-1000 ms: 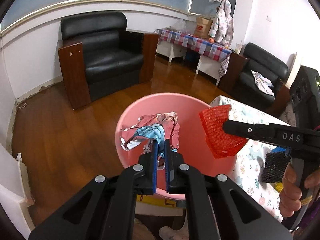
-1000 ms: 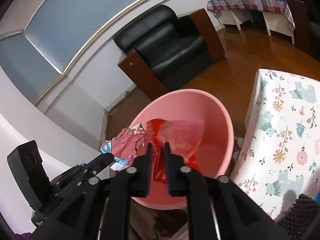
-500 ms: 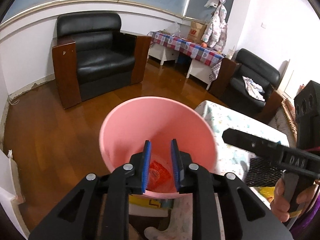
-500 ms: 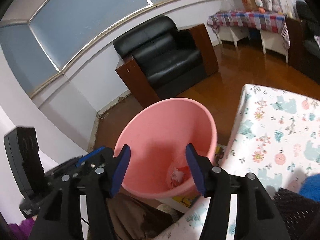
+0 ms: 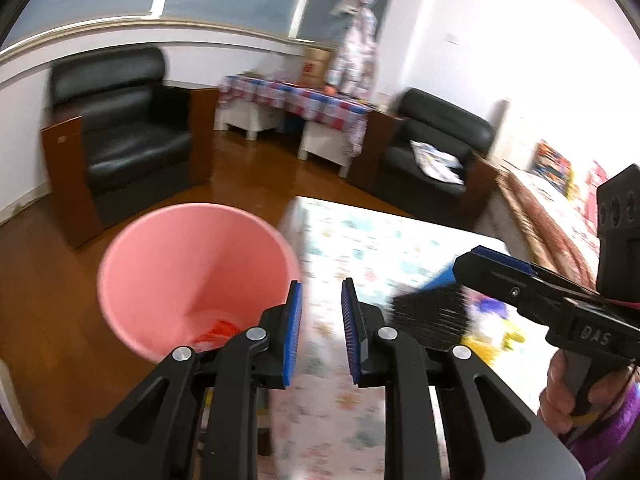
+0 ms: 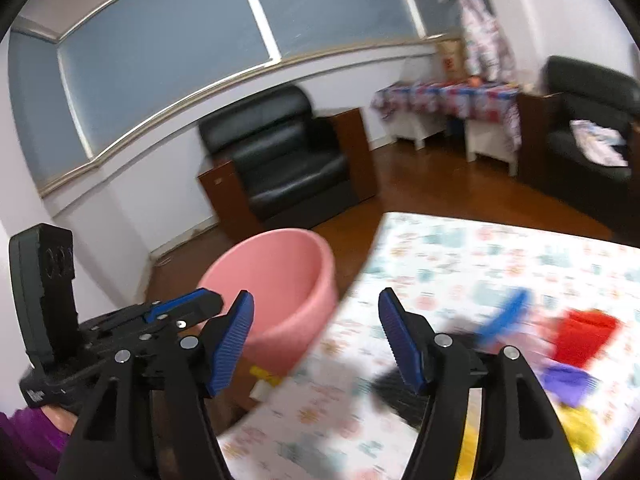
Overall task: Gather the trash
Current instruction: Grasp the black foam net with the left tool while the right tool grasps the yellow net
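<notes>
A pink bin point(image 5: 192, 272) stands on the floor beside the table, with red trash point(image 5: 218, 330) at its bottom; it also shows in the right wrist view point(image 6: 288, 276). My left gripper point(image 5: 321, 334) is open and empty over the table edge, right of the bin. My right gripper point(image 6: 316, 338) is wide open and empty above the table edge. Blurred trash lies on the table: a red piece point(image 6: 584, 336), a purple piece point(image 6: 568, 384), a yellow piece point(image 6: 580, 424), a blue piece point(image 6: 504, 312) and a black brush-like object point(image 5: 432, 316).
The table has a floral cloth point(image 6: 460, 256). A black armchair point(image 5: 124, 136) stands behind the bin on the wooden floor. A second black armchair point(image 5: 436, 148) and a low table with a checked cloth point(image 5: 296, 100) stand at the back.
Both grippers let their trash fall into the bin, opened, and swung right from over the bin toward the table. The view is motion-blurred now.
</notes>
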`<state>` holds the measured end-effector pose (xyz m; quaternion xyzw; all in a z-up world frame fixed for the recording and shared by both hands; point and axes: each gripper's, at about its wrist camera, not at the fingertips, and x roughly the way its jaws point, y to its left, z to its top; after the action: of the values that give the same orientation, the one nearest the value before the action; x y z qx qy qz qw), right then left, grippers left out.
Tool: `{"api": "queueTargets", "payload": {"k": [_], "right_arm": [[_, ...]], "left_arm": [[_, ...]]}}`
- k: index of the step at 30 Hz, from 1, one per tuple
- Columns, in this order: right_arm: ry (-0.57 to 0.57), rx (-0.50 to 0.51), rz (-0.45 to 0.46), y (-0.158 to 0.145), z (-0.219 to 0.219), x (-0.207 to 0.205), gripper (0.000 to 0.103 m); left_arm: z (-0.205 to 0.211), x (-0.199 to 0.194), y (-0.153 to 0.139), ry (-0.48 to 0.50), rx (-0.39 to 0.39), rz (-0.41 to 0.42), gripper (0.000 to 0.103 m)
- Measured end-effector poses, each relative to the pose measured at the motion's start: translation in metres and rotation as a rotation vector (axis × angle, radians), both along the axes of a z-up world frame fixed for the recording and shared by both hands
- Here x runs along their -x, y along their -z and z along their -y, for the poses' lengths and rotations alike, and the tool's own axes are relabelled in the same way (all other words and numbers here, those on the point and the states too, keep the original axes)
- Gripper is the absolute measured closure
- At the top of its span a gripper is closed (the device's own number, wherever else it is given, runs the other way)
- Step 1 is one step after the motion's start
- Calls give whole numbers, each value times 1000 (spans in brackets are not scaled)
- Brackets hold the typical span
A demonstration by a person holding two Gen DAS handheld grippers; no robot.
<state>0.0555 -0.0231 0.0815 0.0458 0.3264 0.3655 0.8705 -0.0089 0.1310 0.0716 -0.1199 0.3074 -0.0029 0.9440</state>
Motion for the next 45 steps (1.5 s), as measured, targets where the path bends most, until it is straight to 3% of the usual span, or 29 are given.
{"api": "queueTargets", "payload": {"k": [5, 11, 21, 29, 37, 40, 43, 45], "right_arm": [[100, 43, 2, 14, 62, 14, 36], [136, 49, -73, 45, 114, 24, 36], [78, 111, -107, 72, 108, 25, 36], [43, 109, -188, 95, 107, 19, 36], [45, 92, -254, 116, 98, 2, 36], [44, 81, -263, 119, 93, -4, 36], [41, 78, -264, 121, 88, -7, 41], [30, 81, -266, 122, 84, -8, 52]], "left_arm": [[36, -8, 4, 107, 4, -24, 83], [79, -23, 18, 200, -14, -76, 83], [129, -42, 43, 283, -80, -152, 83], [142, -60, 68, 253, -198, -196, 83], [137, -58, 65, 273, -155, -191, 83], [136, -59, 67, 262, -143, -199, 62], [135, -61, 74, 243, -154, -212, 61], [135, -61, 75, 228, -169, -204, 61]]}}
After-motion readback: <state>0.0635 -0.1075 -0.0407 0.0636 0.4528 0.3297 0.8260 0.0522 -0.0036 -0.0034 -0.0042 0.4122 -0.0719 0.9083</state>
